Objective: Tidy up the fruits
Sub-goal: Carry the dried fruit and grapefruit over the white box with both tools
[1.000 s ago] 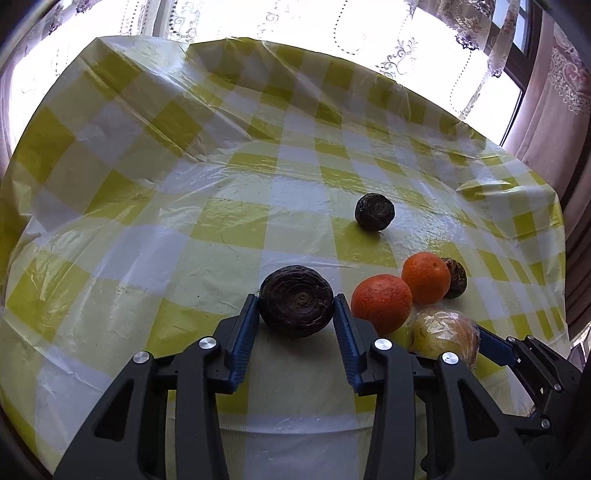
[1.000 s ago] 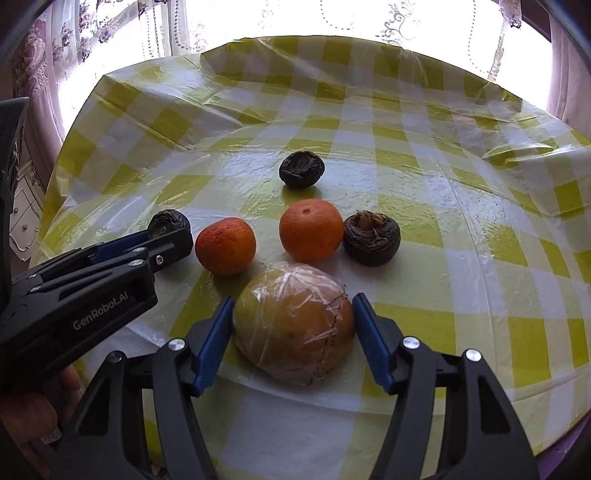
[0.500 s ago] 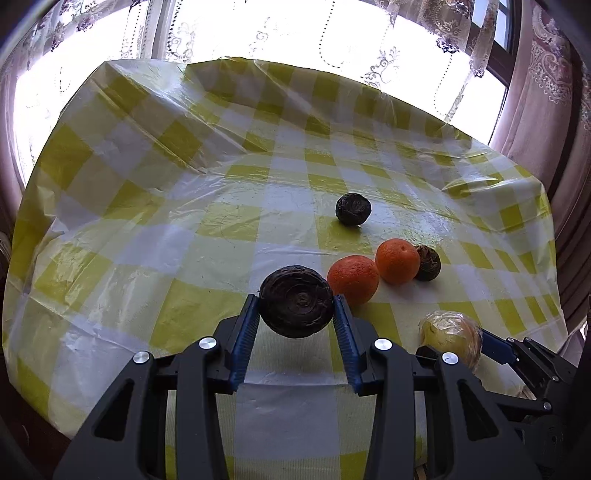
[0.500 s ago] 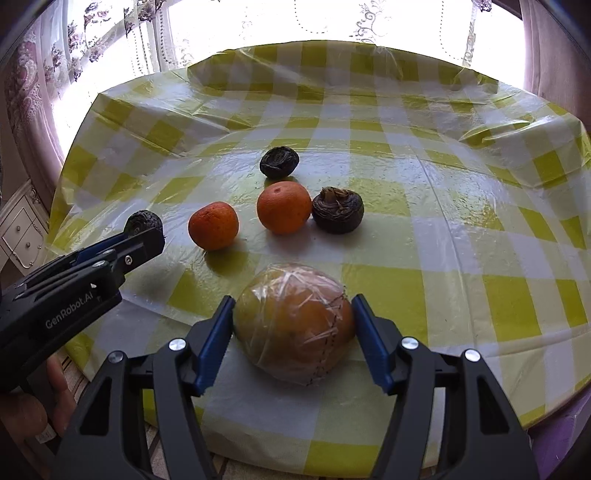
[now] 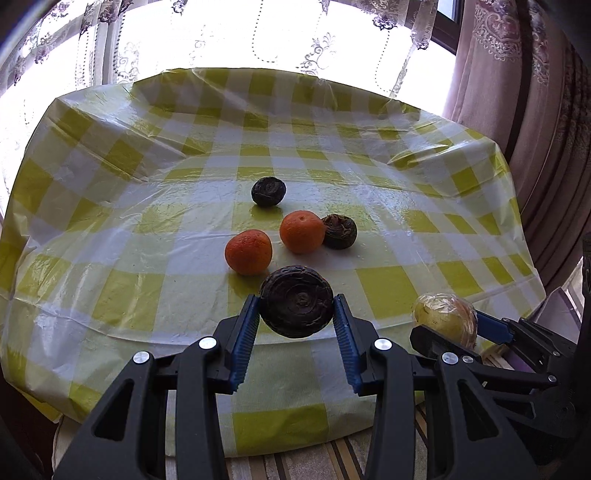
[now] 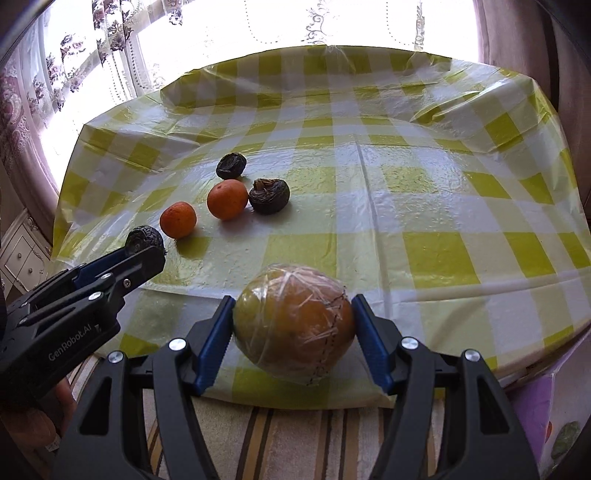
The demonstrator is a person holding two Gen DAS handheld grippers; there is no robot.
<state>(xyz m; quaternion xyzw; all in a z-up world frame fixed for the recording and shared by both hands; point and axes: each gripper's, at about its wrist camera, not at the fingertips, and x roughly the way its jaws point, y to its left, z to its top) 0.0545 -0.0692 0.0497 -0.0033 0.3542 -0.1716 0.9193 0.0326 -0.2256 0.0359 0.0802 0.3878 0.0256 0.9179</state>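
**Fruits: two held in the claws, four on the desk**

The fruits are in two places. Four of them lie on the desk (image 5: 110, 206), which is covered by a yellow and white checked plastic cloth. They form a loose group near the middle: a dark wrinkled fruit (image 5: 268, 191) at the far side, then an orange (image 5: 302, 231) with a second dark fruit (image 5: 339, 231) touching it on the right, and another orange (image 5: 248, 252) a little nearer and to the left, apart from the first orange.

The left claw (image 5: 296, 323) is closed on a dark round fruit (image 5: 296, 301) with ring marks on its face. Both blue pads press on its sides, and it is held near the front edge of the desk, close to the nearer orange in the left wrist view.

The right claw (image 6: 293, 334) is closed on a large yellow-orange fruit wrapped in clear film (image 6: 294, 323). Its blue pads touch the fruit on both sides. This fruit hangs in front of the near edge of the desk, and under it a striped rug (image 6: 295, 443) on the floor is visible.

The two claws are side by side, the left one visible at the left border of the right wrist view. Behind the desk there are white lace curtains (image 5: 258, 33) before a bright window, and pink curtains (image 5: 524, 74) at the right side.
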